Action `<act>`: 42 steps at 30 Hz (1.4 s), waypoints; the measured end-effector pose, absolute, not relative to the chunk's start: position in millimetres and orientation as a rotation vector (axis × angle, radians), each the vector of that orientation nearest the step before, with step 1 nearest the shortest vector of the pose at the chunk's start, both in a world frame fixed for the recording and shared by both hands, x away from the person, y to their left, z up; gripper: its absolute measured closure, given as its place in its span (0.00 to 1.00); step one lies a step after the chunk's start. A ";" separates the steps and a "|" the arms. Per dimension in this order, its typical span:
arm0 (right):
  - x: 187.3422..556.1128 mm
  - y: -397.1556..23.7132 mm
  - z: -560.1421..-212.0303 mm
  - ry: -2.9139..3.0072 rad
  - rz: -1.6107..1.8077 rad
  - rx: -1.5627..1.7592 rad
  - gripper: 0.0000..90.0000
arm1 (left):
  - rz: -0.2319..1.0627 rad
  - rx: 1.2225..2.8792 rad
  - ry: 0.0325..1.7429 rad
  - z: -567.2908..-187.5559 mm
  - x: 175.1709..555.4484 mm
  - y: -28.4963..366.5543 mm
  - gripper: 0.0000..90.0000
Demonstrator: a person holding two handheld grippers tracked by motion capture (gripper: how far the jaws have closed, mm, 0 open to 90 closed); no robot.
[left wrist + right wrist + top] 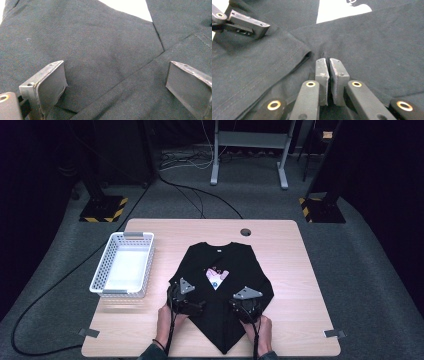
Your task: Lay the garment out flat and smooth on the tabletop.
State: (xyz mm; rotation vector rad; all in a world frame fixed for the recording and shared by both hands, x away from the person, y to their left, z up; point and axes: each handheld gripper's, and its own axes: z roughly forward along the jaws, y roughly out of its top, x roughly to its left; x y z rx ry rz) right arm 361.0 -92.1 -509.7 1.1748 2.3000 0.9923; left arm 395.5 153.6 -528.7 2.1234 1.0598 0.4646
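Right gripper (329, 62): jaws pinched on the black T-shirt (235, 265) fabric. Left gripper (115, 82): jaws wide over a sleeve seam; close them on cloth before you fold.

basket (123, 265) left of shirt (235, 265) on table (295, 270)

I worked in a lab-like recording room: grey carpet floor (365, 265), dark curtains around, stand bases with yellow-black hazard tape (104, 209), loose cables (190, 162), and one plain wooden table (295, 270).
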 end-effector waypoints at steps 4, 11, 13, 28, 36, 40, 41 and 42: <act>355.4 -99.1 -505.6 2.288 0.997 1.171 0.95 | 0.466 2.124 1.060 -528.7 395.4 153.6 0.04; 342.8 -113.2 -498.1 2.257 0.998 1.187 0.95 | 0.463 2.124 1.060 -528.6 395.5 153.8 0.04; 337.9 -117.3 -496.6 2.252 0.994 1.185 0.95 | 0.464 2.124 1.060 -528.7 395.5 153.8 0.04; 290.5 -159.7 -493.6 2.175 0.947 1.238 0.95 | 0.466 2.123 1.060 -528.7 395.4 153.7 0.04; 265.0 -180.8 -501.3 2.101 0.993 1.284 0.94 | 0.467 2.123 1.060 -528.7 395.3 153.7 0.04; 248.6 -190.9 -502.2 2.055 1.009 1.317 0.89 | 0.471 2.122 1.060 -528.8 394.9 153.4 0.04; 244.6 -194.4 -501.4 2.042 1.018 1.329 0.85 | 0.470 2.122 1.060 -528.7 395.0 153.4 0.04; 240.5 -197.6 -499.7 2.035 1.025 1.342 0.82 | 0.467 2.123 1.061 -528.7 395.2 153.6 0.04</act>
